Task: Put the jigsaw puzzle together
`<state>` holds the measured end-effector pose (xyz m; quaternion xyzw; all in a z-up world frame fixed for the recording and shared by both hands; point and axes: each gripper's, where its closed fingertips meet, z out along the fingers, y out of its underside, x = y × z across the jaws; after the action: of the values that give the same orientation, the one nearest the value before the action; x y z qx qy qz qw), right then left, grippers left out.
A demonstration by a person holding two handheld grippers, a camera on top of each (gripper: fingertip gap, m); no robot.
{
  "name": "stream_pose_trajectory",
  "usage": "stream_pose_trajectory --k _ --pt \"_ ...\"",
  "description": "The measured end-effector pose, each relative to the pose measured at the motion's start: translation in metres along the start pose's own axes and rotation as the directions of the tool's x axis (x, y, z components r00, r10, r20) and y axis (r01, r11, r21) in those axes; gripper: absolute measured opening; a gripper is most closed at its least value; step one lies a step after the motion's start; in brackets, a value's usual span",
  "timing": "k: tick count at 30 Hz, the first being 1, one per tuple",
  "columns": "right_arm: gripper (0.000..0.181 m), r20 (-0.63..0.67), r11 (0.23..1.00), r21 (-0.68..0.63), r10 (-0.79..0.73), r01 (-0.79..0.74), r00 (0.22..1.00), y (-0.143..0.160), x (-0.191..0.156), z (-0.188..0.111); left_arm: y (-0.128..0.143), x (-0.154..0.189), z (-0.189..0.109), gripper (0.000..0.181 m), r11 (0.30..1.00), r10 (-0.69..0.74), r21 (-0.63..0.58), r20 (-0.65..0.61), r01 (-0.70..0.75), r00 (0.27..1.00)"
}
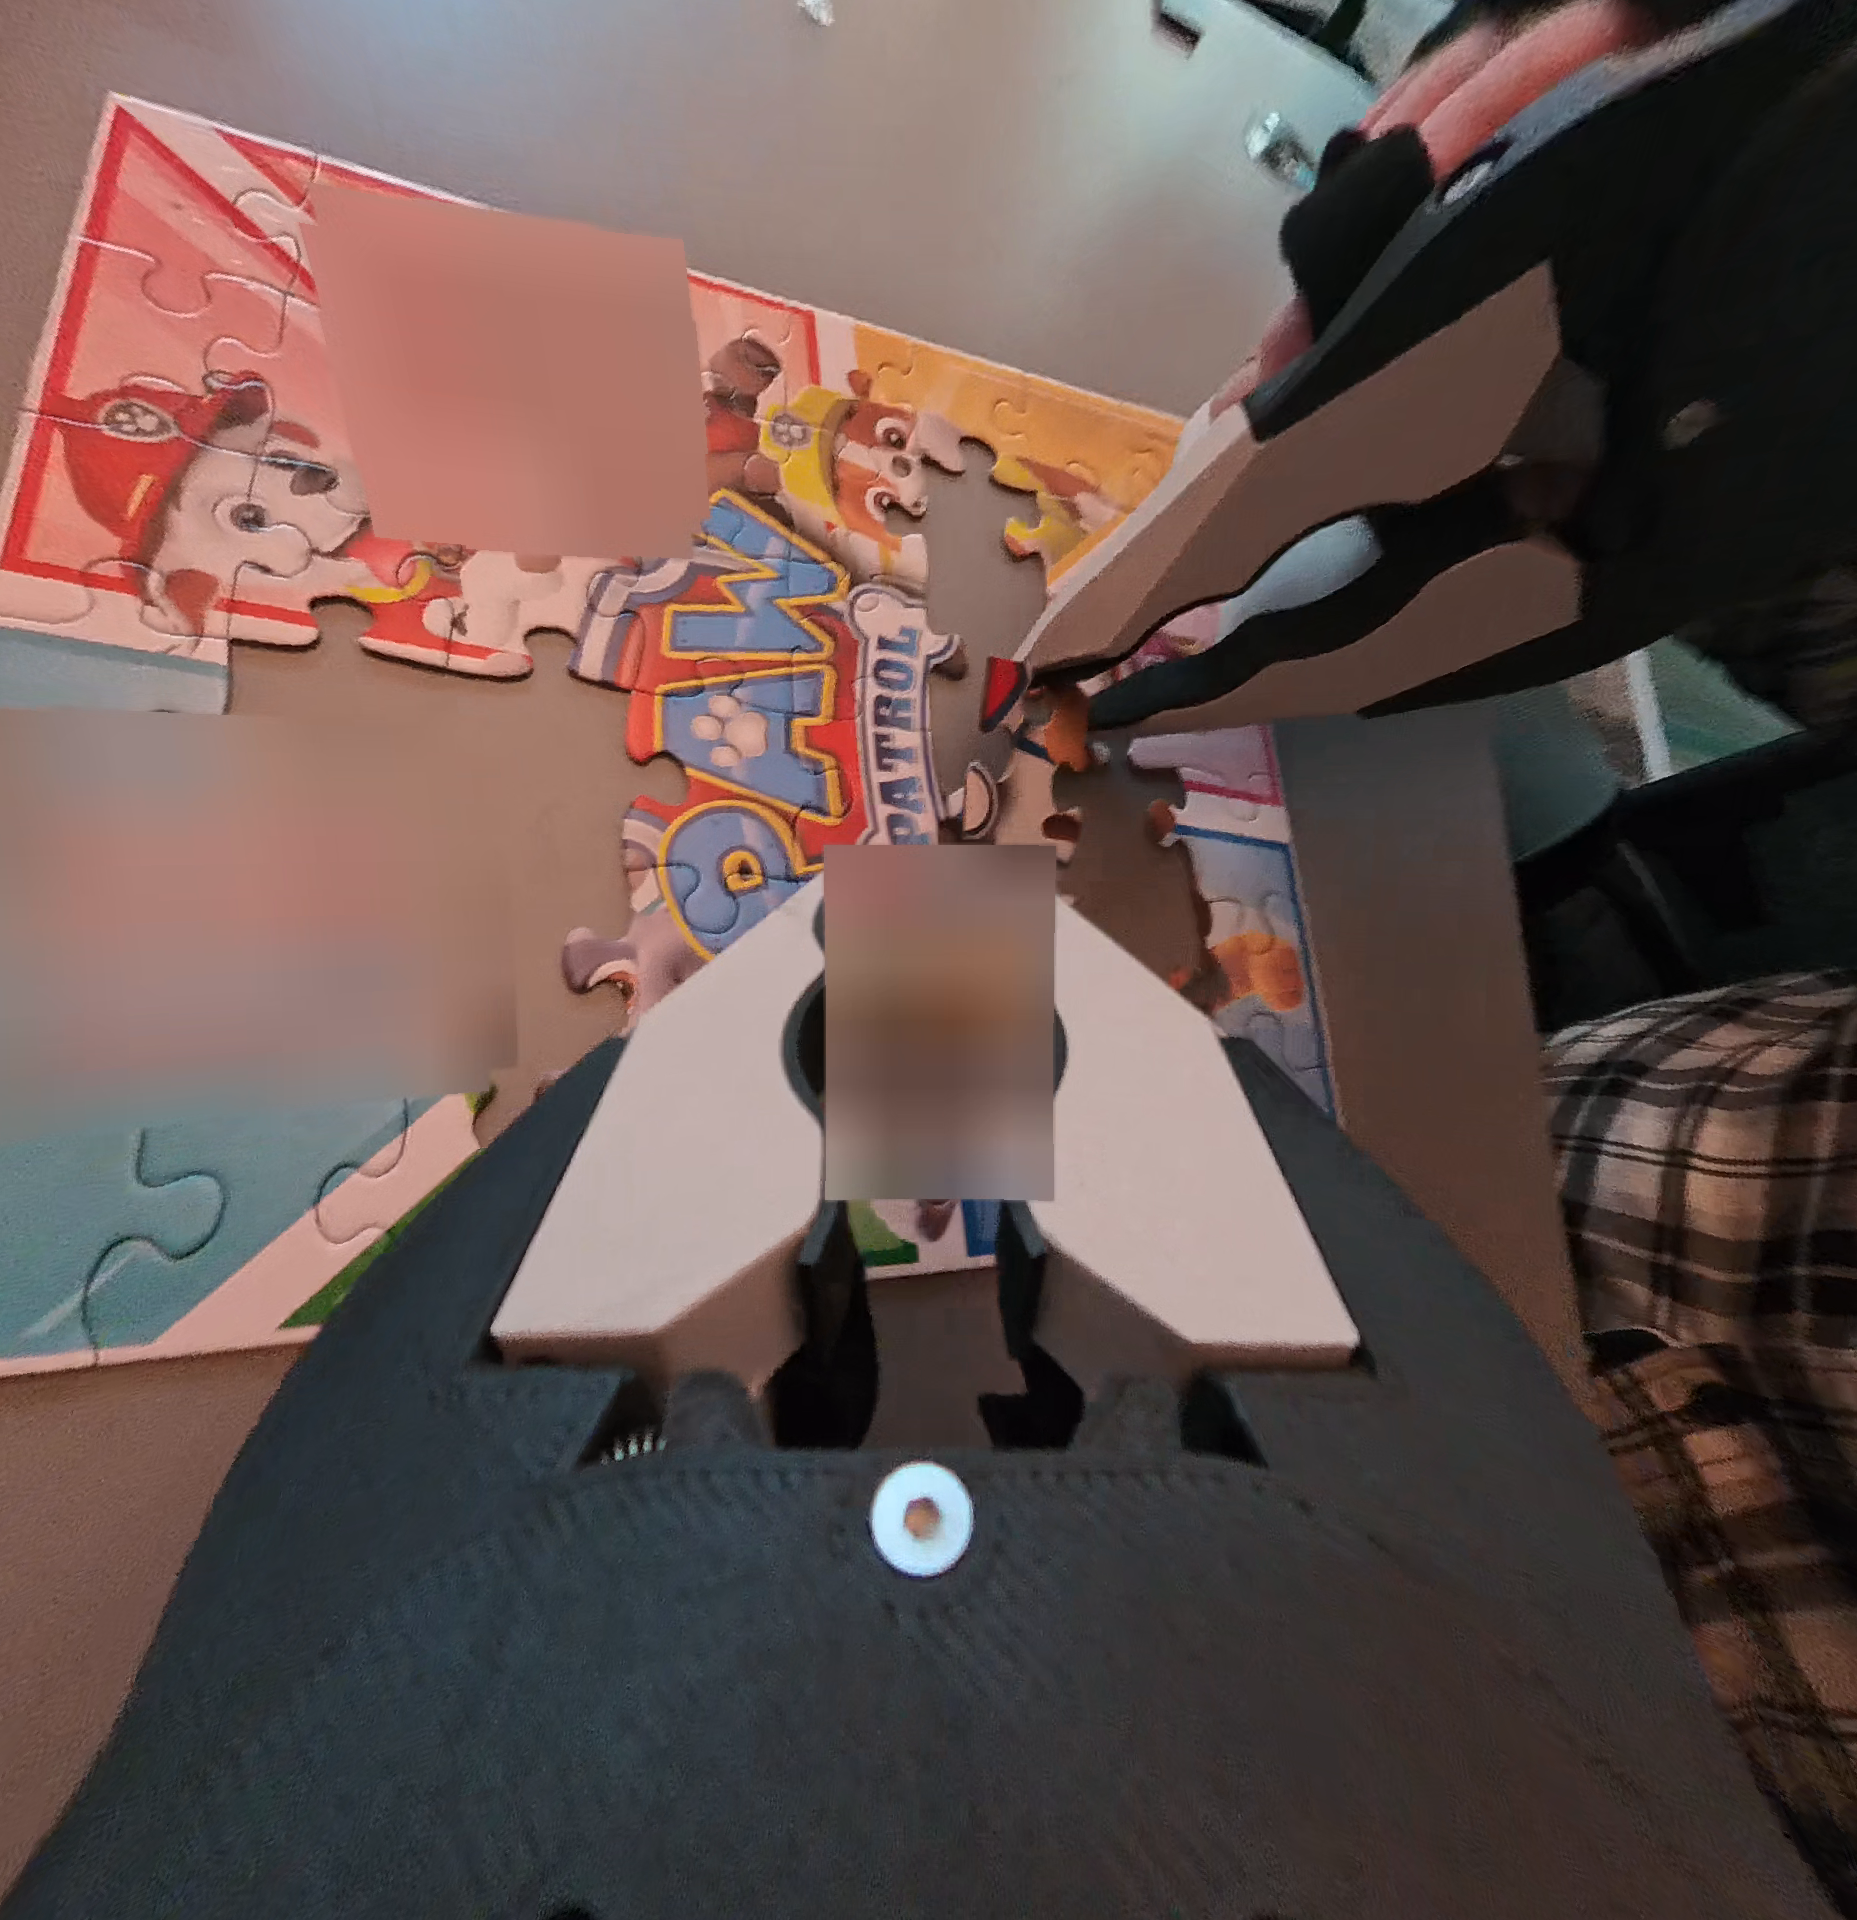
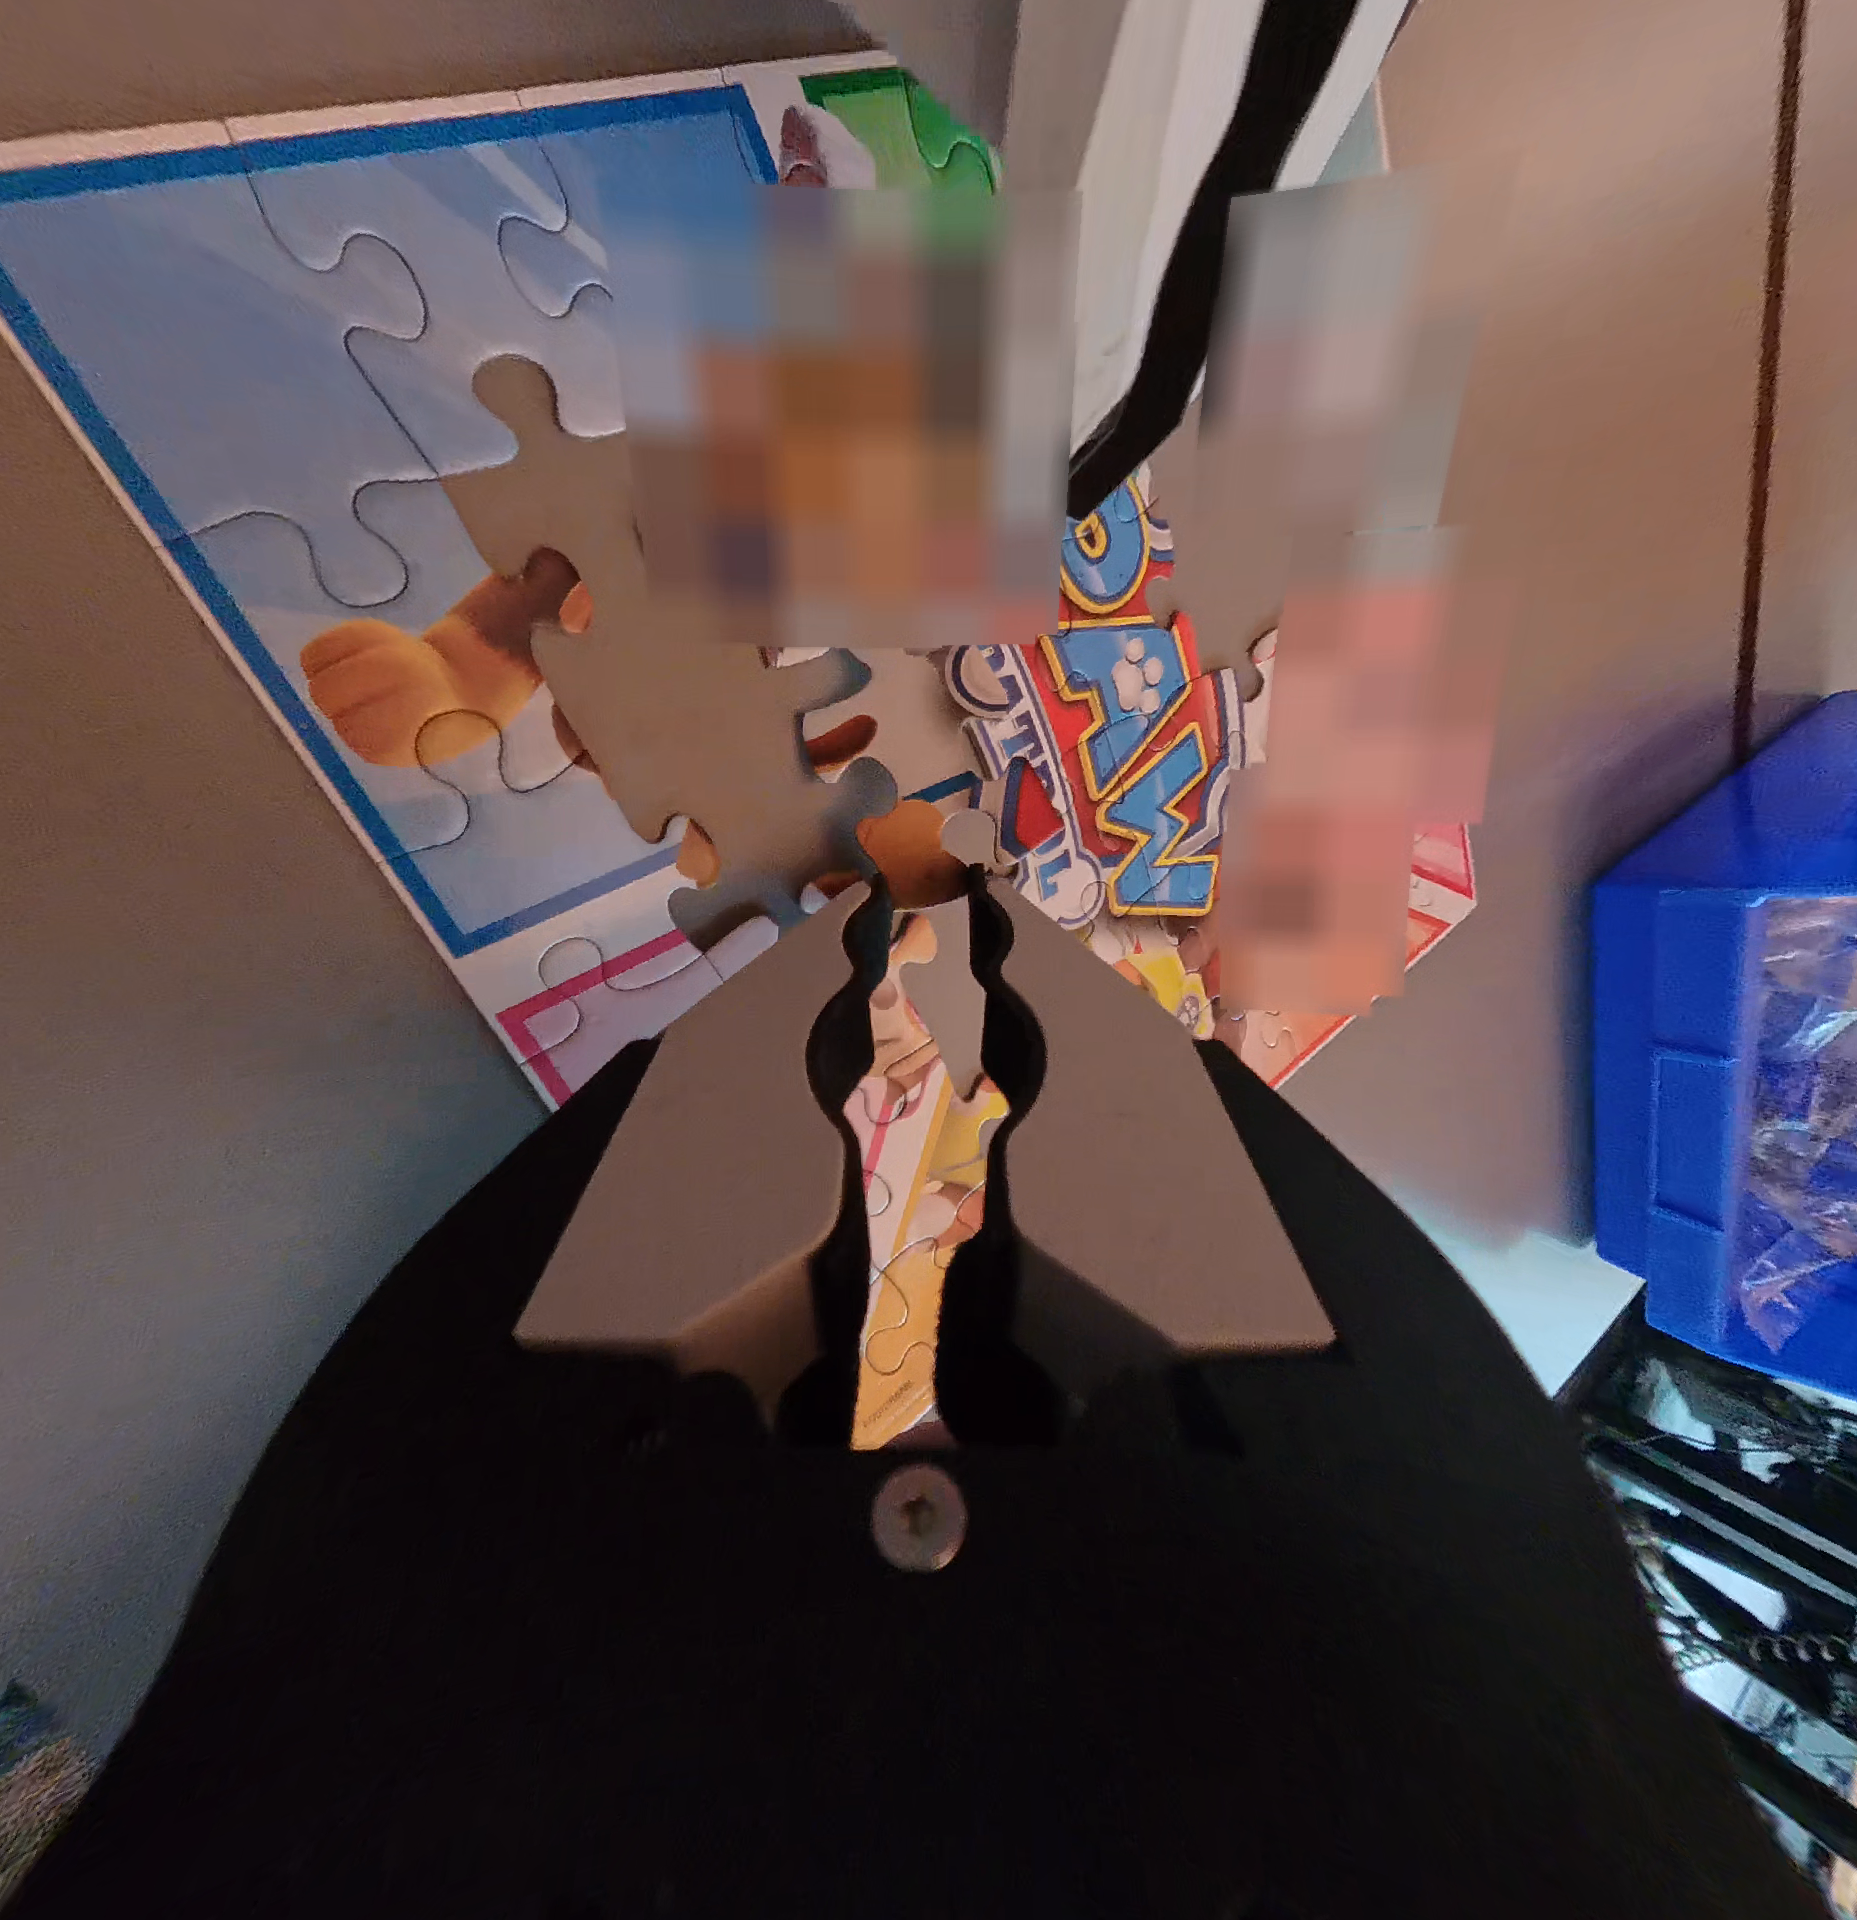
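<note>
Narrowly parted, the right gripper (image 2: 922, 883) pinches a brown puzzle piece (image 2: 908, 847) at its fingertips, above the jigsaw's (image 2: 280, 343) gap. Left gripper's grip is hidden. Lower it flat, tabs aligned.

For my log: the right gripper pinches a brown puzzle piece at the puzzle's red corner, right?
Not at the red corner. The right gripper pinches the brown puzzle piece beside the central logo, as the right wrist view shows.

Mosaic patches are covering parts of the jigsaw puzzle (image 1: 778, 665) and hiding the left gripper's (image 1: 939, 935) fingertips.
</note>
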<state>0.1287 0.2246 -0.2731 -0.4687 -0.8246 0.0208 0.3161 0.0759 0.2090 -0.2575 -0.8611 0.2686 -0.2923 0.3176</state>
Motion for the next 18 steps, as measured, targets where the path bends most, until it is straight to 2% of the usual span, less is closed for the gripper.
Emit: stream_pose_trajectory --k 3,9,16,18 --pt "0.013 0.047 1.0 -0.025 0.007 -0.006 0.999 -0.002 -0.001 0.001 0.007 -0.004 0.008 0.03 0.998 0.048 -0.054 0.054 -0.045 0.997" --pt "0.013 0.143 1.0 -0.019 0.015 -0.013 0.99 -0.008 -0.007 0.001 0.007 -0.005 0.008 0.032 0.996 0.066 -0.062 0.068 -0.062 0.996" --pt "0.014 0.164 0.998 -0.06 0.015 -0.005 0.986 -0.008 -0.006 0.002 0.008 -0.003 0.012 0.039 0.985 0.153 -0.098 0.117 -0.141 0.981" --pt "0.014 0.165 0.998 -0.057 0.017 -0.008 0.986 -0.007 -0.006 0.001 0.009 -0.004 0.014 0.037 0.973 0.21 -0.129 0.164 -0.19 0.964"
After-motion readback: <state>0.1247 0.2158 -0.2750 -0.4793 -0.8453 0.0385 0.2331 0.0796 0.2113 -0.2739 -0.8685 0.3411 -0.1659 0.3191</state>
